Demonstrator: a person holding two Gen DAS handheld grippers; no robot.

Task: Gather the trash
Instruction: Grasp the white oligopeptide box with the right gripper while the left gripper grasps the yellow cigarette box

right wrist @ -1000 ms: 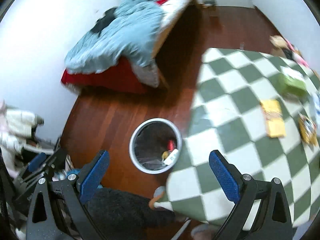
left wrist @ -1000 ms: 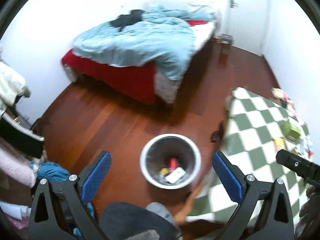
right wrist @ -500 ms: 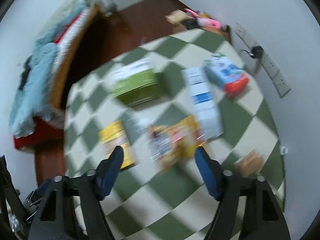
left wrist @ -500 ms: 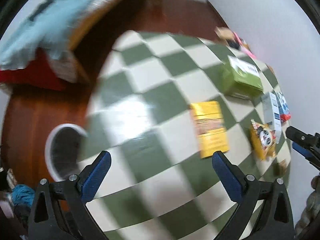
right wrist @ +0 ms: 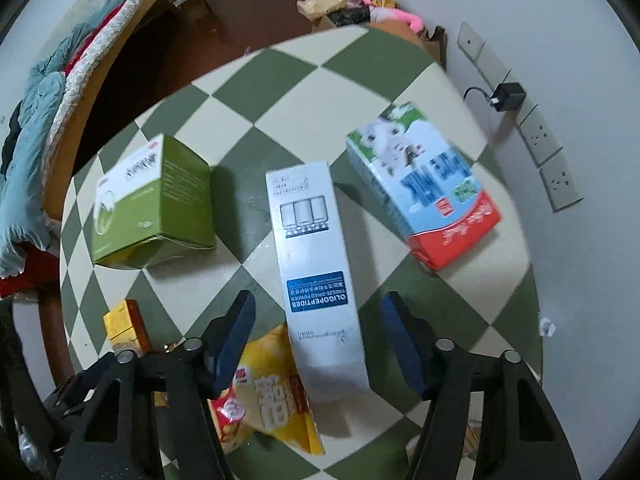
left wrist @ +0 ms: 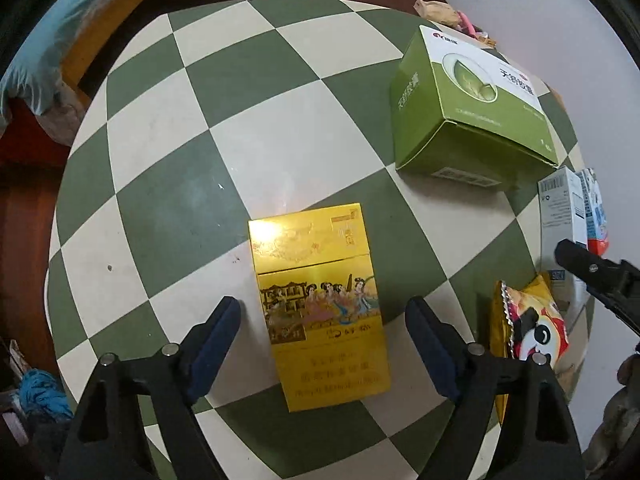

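Left gripper (left wrist: 322, 320) hangs spread over the checkered table (left wrist: 168, 128), its fingers either side of a flat yellow box (left wrist: 320, 304) without touching it, with a closed green box (left wrist: 468, 104) toward the far right corner and a snack bag (left wrist: 528, 328) at the right edge. Right gripper (right wrist: 316, 320), also spread, straddles the near end of a long white box (right wrist: 316, 268) lying partly on the snack bag (right wrist: 272, 400); a closed milk carton (right wrist: 424, 184) lies near the wall-side edge, the green box (right wrist: 156, 200) toward the left edge.
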